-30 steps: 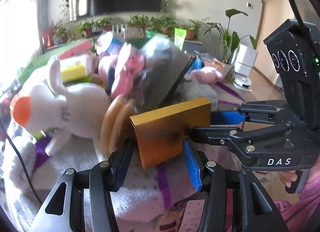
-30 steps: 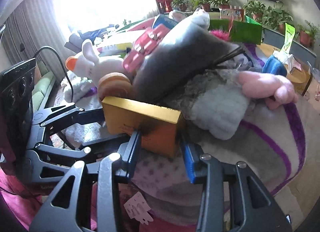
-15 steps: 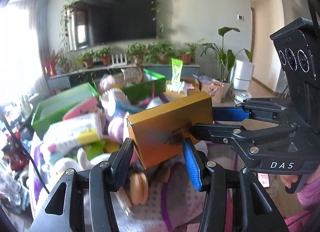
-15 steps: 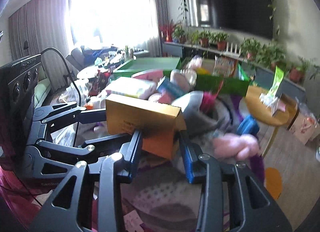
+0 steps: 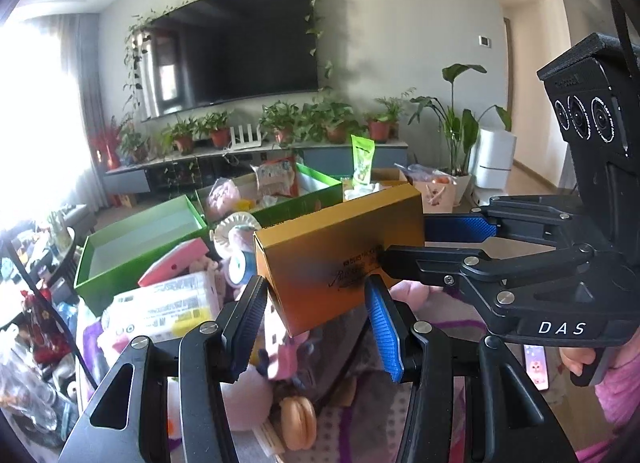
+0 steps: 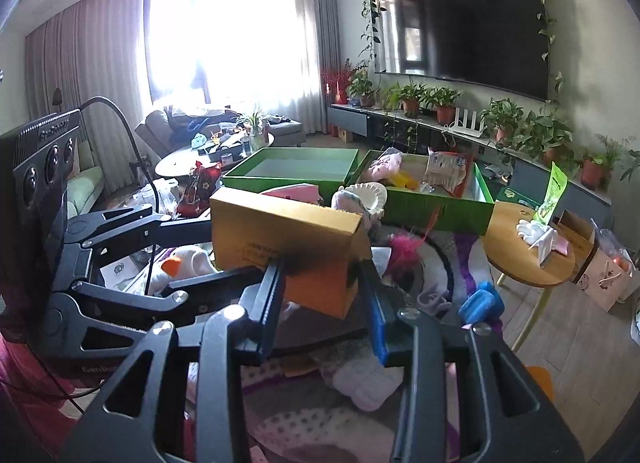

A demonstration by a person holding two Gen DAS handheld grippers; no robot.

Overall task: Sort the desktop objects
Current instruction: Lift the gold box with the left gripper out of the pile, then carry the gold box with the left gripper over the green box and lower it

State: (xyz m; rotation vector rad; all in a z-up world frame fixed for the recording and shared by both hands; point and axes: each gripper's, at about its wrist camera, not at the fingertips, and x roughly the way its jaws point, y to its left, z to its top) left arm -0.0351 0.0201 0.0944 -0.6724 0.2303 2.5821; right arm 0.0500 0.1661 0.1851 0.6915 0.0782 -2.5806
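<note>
A large dark television (image 6: 464, 23) was mounted on a pale wall (image 5: 400, 23), and trailing vines were draped around its frame. Below the television, a long low cabinet (image 6: 420, 125) was lined with potted plants (image 6: 412, 97). To the left of the television, a tall window (image 6: 180, 35) was flooded with glare and flanked by grey curtains (image 6: 92, 75). Further left of the television, beneath the window, a grey sofa (image 6: 160, 131) was seen. To the right of the television, a doorway (image 5: 532, 75) was seen, with wooden flooring (image 6: 560, 327) laid below and a round wooden side table (image 6: 516, 267) standing on it.
</note>
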